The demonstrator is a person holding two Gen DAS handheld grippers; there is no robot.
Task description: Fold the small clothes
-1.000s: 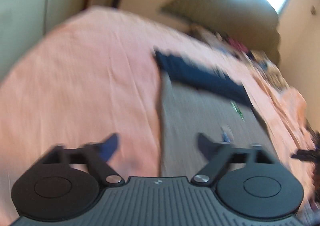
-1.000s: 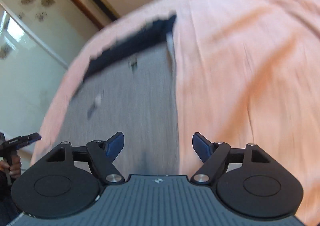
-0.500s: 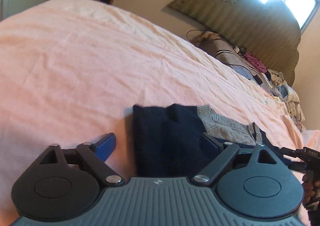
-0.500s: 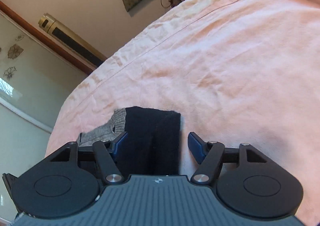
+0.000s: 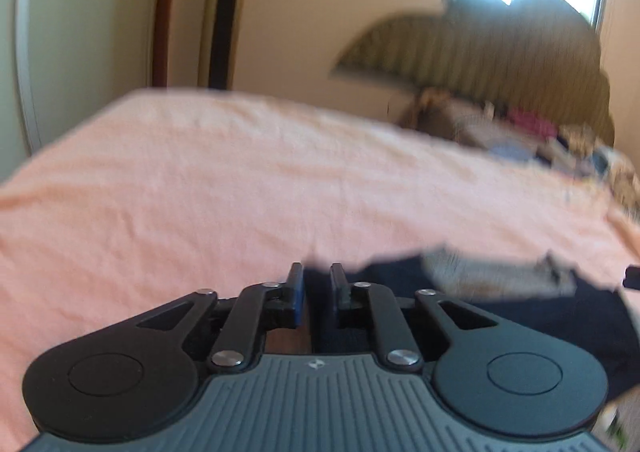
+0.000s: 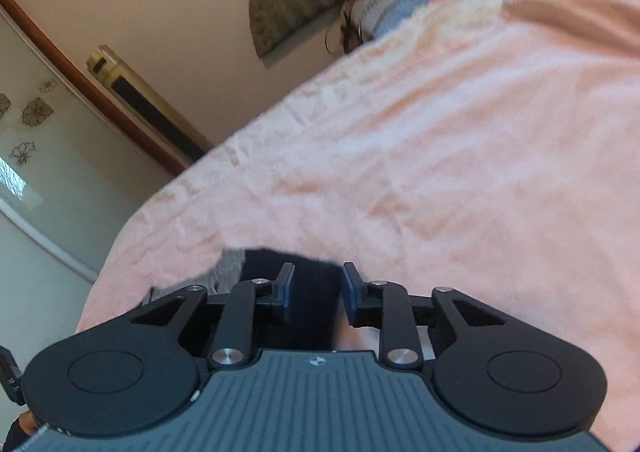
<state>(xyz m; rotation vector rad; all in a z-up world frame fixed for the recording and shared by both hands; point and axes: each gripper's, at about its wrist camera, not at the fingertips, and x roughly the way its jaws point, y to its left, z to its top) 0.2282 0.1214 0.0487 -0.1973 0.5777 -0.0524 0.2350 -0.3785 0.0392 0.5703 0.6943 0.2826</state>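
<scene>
Now the dark navy garment (image 5: 460, 316) lies on the pink bed sheet (image 5: 240, 180), directly under and just ahead of both grippers. Its long axis runs from one gripper to the other, so each hand is at one end of the same folded edge, and neither is clearly nearer. A grey knitted part (image 5: 480, 272) of the garment shows beyond the navy band, to the right of the left gripper (image 5: 317, 284) and to the left of the right gripper (image 6: 316, 284).

The left gripper's jaws have just been closing and now stand narrow, with the navy edge between them; the pads seem to pinch it, though blur makes the contact hard to confirm. The right gripper's jaws have just opened a little wider. They stand part open with navy cloth between them, and I cannot tell if the pads press on it.

The garment looks soft and thick, with a ribbed knit in the grey part. The sheet is thin, wrinkled cotton. Further off are a padded green headboard (image 5: 500, 52) and a heap of mixed clothes (image 5: 540, 132) below it.
</scene>
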